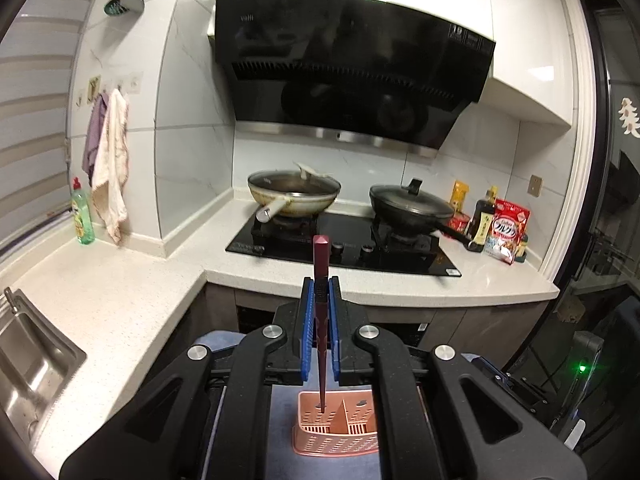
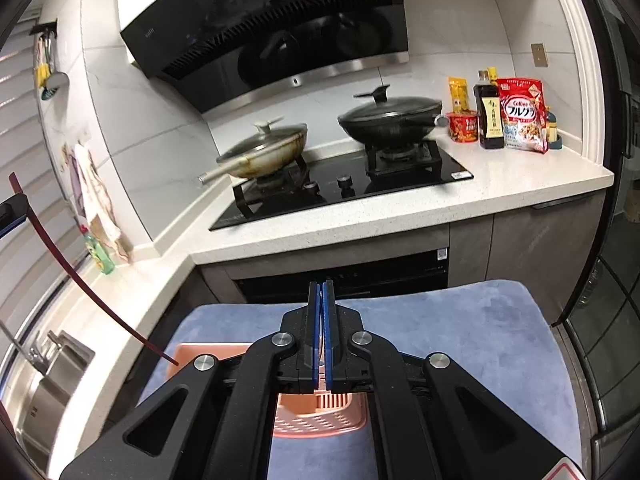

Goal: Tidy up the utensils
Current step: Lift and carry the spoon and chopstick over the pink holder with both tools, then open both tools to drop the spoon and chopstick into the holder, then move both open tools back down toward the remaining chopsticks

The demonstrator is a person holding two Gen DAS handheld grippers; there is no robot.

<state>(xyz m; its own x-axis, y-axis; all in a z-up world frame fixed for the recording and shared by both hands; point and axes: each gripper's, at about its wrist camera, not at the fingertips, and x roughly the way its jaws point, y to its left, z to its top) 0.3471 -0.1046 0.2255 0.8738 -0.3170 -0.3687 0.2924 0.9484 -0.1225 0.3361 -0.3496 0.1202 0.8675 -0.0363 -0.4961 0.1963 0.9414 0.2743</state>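
Note:
My left gripper (image 1: 321,286) is shut on a dark red chopstick (image 1: 321,320). The chopstick stands upright, its thin tip down inside the pink perforated utensil basket (image 1: 340,436) on a blue-grey mat (image 1: 280,432). In the right wrist view the same chopstick (image 2: 80,276) runs from the left gripper at the left edge down to the basket's rim (image 2: 208,350). My right gripper (image 2: 322,292) is shut with nothing visible between its blue pads, above the basket (image 2: 320,420).
The mat (image 2: 460,340) lies in front of an L-shaped white counter (image 1: 120,292). A black hob (image 1: 344,248) carries a beige wok (image 1: 294,196) and a black wok (image 1: 410,206). A steel sink (image 1: 28,364) is at left. Bottles and packets (image 2: 516,116) stand at the right.

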